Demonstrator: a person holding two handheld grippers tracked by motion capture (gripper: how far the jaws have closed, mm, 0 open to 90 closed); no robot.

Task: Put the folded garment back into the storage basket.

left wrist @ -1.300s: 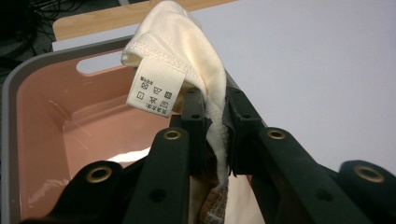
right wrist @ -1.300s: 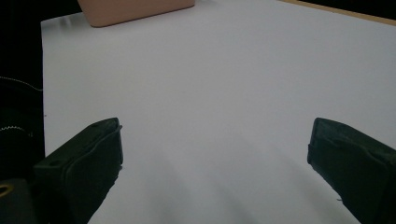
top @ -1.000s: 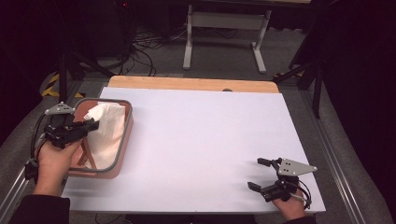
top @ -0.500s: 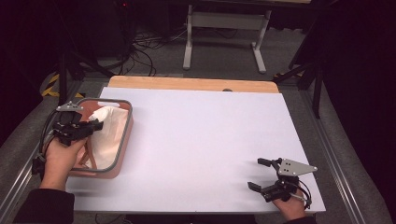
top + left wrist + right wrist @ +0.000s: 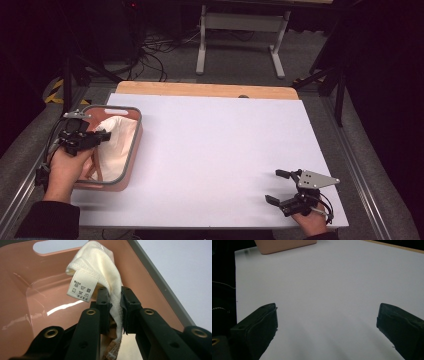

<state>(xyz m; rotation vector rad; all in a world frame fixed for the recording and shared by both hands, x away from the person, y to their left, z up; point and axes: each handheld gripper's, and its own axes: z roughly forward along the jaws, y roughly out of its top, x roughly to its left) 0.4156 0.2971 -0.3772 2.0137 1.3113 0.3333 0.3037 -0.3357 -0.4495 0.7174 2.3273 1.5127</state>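
Cream garment (image 5: 100, 270) hangs pinched between the closed jaws of the left gripper (image 5: 115, 312), over the pink basket (image 5: 131, 165) at the table's left edge, well apart from the idle, wide-open right gripper (image 5: 274, 186).

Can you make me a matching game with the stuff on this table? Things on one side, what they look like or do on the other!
Things:
1. left tongs
2. right tongs
3. pink basket
4. care label

States:
A. open above the bare white tabletop
B. sewn to the cloth's hem, printed with washing symbols
C. shut on the cream cloth
D. sits at the table's left edge, with a grey rim

Pairs: 1-C, 2-A, 3-D, 4-B
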